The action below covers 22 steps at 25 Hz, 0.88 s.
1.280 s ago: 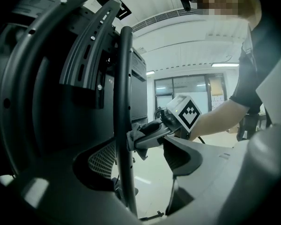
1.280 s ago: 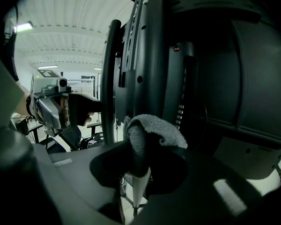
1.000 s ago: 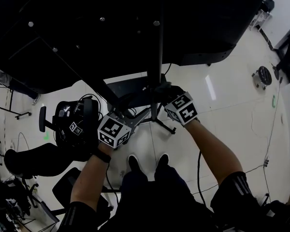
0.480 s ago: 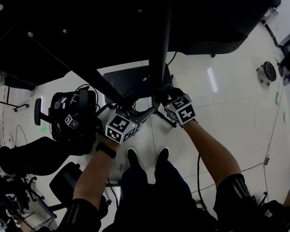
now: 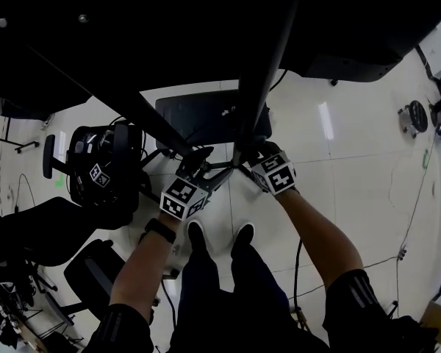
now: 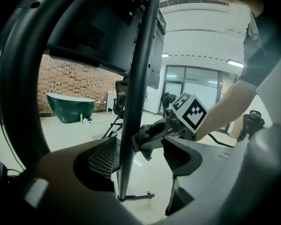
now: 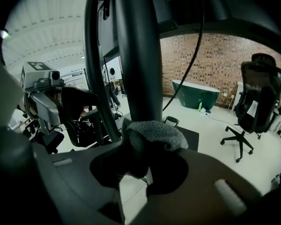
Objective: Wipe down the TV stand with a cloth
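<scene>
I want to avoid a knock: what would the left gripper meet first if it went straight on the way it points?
Probably the stand's pole, which rises in the gap between the left gripper's open jaws, near its left one. The right gripper, holding the cloth, lies beyond; depth is unclear.

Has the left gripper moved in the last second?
Yes, slightly: in the head view the left gripper has edged right, closer to the stand's pole, which stands between its open jaws.

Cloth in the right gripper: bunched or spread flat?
Bunched: the cloth is wadded in the right gripper, pressed against the pole.
</scene>
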Each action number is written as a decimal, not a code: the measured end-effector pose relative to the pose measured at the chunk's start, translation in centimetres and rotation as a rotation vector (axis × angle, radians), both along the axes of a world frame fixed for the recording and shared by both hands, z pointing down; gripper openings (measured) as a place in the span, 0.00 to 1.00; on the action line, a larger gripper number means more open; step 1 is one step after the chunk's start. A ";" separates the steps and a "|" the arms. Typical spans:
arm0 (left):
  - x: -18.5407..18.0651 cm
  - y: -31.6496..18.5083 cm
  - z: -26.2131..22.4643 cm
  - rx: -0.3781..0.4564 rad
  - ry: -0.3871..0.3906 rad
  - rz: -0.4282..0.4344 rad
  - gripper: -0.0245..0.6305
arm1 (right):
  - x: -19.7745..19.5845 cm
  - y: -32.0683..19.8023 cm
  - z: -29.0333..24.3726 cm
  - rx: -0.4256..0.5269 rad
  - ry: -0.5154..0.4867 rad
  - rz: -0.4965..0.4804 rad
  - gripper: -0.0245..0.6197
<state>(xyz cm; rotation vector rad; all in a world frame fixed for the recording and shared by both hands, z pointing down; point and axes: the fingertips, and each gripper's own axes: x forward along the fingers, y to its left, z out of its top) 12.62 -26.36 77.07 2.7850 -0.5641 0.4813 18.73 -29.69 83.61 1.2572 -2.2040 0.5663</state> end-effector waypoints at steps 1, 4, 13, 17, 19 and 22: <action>-0.1 0.0 0.7 -0.008 -0.001 -0.006 0.56 | 0.0 0.0 0.9 -0.009 0.008 -0.003 0.18; -0.4 0.2 2.9 -0.032 -0.012 -0.016 0.56 | 0.1 -0.1 3.6 -0.037 0.025 -0.003 0.18; -0.2 -0.2 7.6 -0.075 -0.015 -0.028 0.56 | 1.5 -0.6 11.9 -0.142 0.044 0.017 0.18; -0.2 -0.3 9.8 -0.099 -0.022 -0.037 0.56 | 1.7 -0.5 14.1 -0.169 0.050 0.036 0.18; -0.5 -0.3 10.6 -0.112 -0.022 -0.047 0.56 | 1.6 -0.5 14.9 -0.175 0.051 0.037 0.18; -1.0 -0.2 11.2 -0.123 -0.018 -0.060 0.56 | 1.5 -0.3 15.6 -0.185 0.038 0.049 0.18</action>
